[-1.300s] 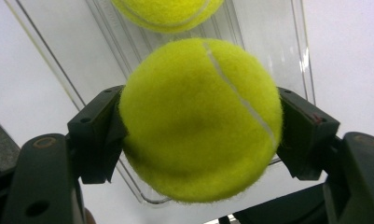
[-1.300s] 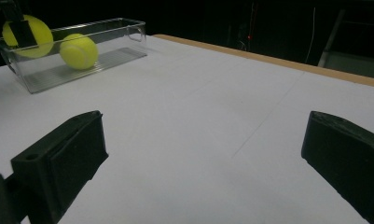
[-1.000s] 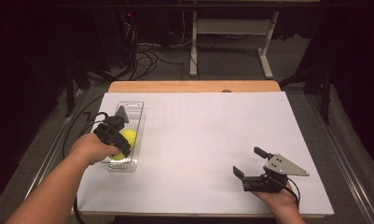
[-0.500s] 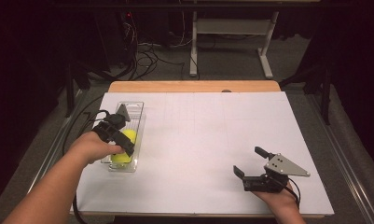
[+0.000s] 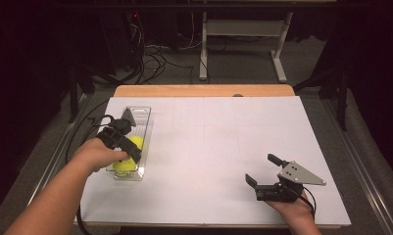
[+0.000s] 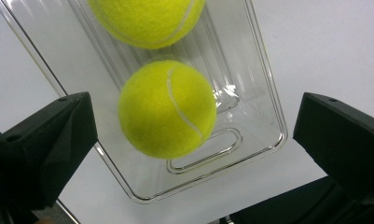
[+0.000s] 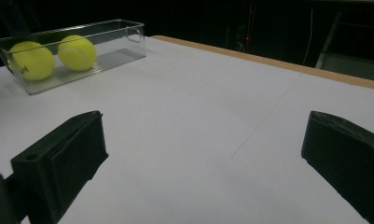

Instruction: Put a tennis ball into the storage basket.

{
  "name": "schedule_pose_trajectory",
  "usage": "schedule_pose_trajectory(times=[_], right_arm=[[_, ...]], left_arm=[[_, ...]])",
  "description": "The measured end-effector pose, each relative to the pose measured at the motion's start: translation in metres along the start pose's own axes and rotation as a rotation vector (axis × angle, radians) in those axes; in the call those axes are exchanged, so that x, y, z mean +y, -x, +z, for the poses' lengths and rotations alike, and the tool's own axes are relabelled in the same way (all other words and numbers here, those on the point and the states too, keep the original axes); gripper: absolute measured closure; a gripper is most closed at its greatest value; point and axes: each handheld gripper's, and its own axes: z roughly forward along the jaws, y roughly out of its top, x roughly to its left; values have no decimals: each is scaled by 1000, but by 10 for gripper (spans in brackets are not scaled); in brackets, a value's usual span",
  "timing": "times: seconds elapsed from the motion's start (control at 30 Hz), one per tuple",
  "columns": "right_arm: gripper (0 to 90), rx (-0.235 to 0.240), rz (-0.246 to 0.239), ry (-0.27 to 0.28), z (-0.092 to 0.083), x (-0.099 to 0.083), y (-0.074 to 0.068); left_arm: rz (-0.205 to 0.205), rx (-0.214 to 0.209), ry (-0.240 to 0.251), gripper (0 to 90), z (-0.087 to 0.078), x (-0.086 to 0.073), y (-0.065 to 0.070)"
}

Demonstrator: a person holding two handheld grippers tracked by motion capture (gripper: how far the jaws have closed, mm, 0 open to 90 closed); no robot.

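A clear plastic bin (image 5: pixel 144 113) sits at the table's left with two yellow tennis balls in it, one (image 5: pixel 136 142) mid-bin and one (image 5: pixel 123 166) at the near end. My left gripper (image 5: pixel 127 147) hovers over the bin and points down. In the left gripper view its jaws have just been opening and stand wide apart (image 6: pixel 196 107). A tennis ball (image 6: pixel 167 109) lies below between them, untouched, with the second ball (image 6: pixel 147 18) beyond. My right gripper (image 5: pixel 261 169) rests open near the front right edge, with nothing between its jaws (image 7: pixel 205 126).
White paper covers the table (image 5: pixel 218 137), and a wooden strip runs along its far edge. From the right gripper view the bin (image 7: pixel 124 28) stands far off at the upper left. Cables and a metal stand lie on the floor behind the table.
The near ball shows more fully in the bin beneath the left gripper. Both hands have stayed in place.
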Motion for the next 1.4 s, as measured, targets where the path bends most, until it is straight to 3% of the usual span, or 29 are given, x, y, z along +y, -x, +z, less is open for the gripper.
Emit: schedule_pose_trajectory(times=[0.23,0.73,1.0,1.23,1.4], right_arm=[[1,1,0,-3,0,0,-1],[1,-7,-7,4,-3,1,1],[1,-8,-4,8,-3,1,1],[1,-10,-2,8,-4,0,1],[1,-10,-3,10,-4,0,2]], left_arm=[[14,-2,4,6,0,2,12],[89,12,7,7,-7,19,65],[141,4,-1,7,1,31,97],[149,-13,1,7,13,36,107],[163,-32,-8,7,29,36,111]])
